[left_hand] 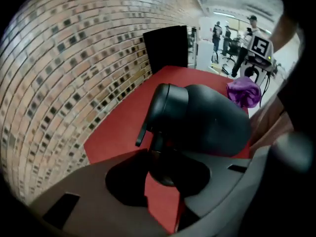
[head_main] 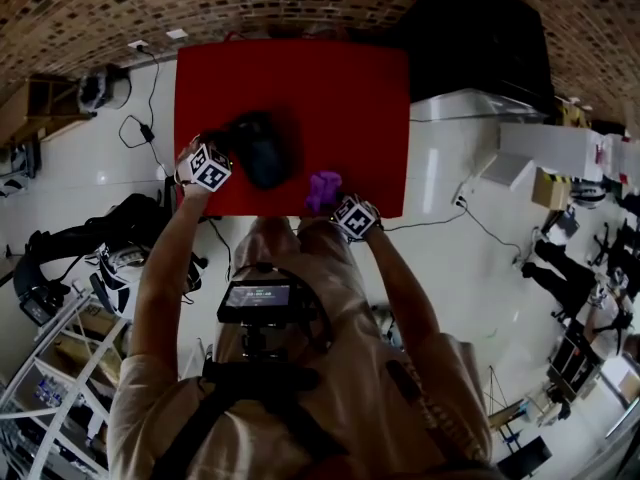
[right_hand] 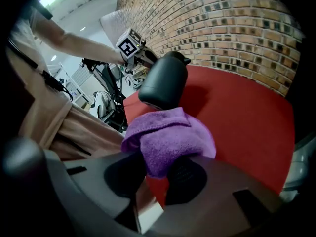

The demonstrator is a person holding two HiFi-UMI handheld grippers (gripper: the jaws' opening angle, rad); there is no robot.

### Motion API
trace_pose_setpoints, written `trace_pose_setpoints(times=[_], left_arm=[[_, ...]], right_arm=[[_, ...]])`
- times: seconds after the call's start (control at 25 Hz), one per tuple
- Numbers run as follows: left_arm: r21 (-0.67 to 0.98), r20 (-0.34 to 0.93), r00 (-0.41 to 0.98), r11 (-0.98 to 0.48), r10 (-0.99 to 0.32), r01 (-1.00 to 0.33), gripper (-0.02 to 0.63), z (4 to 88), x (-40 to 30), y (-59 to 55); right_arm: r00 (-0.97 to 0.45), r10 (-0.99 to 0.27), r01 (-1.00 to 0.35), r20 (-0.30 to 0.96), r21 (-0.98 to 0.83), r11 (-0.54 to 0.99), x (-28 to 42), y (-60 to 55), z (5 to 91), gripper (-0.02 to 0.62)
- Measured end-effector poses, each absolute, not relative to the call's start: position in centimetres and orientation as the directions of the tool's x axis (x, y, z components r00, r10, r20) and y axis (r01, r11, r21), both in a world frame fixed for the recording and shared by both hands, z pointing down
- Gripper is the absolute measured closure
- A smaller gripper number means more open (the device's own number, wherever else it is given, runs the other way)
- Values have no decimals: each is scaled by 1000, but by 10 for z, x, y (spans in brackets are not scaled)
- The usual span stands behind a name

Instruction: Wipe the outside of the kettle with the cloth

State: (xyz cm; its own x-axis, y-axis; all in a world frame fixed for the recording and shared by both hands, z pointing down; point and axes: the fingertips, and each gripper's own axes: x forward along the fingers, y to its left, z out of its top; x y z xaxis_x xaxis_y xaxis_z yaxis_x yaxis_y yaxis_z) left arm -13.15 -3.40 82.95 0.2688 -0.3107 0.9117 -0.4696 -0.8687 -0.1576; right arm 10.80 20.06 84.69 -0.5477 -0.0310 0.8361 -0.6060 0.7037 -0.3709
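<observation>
The left tongs are clenched on the handle of the dark kettle, at the near left part of the red worktop. The right tongs grasp the purple cloth, just beside the kettle.

I count one kettle, one cloth, one red table, and two claws of mine: left claw and right claw.
</observation>
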Motion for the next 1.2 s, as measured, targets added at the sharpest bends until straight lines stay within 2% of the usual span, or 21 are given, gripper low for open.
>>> trace_pose_setpoints(times=[0.12,0.32,0.52,0.72,0.84,0.88,0.96,1.08,1.2], left_arm=[[-286,882,263,-889,-390,-358,497,805,-123,-47],[-556,763,206,-785,-613,-275,497,759,-144,-43],[-612,727,162,-737,-667,-288,495,761,-172,21],[-653,711,144,-722,-689,-230,483,766,-181,72],[-626,724,145,-730,-675,-274,479,770,-185,73],[-600,736,157,-743,-658,-296,436,773,-184,74],[-541,757,204,-771,-621,-336,395,779,-179,78],[-431,767,291,-795,-571,-427,296,783,-175,84],[-348,757,358,-801,-547,-488,296,774,-186,89]], right_arm=[[-545,-44,-622,837,-369,691,112,202,850,486],[-541,-42,-637,840,-377,673,119,211,856,486],[-553,-42,-626,832,-381,680,117,218,853,486],[-576,-37,-590,817,-384,710,108,217,851,486],[-559,-77,-603,825,-341,721,107,209,851,486],[-559,-100,-616,823,-331,715,106,207,847,486],[-563,-164,-655,810,-317,686,103,200,834,486],[-551,-309,-735,775,-275,620,103,178,804,486],[-523,-476,-811,707,-243,532,97,158,760,486]])
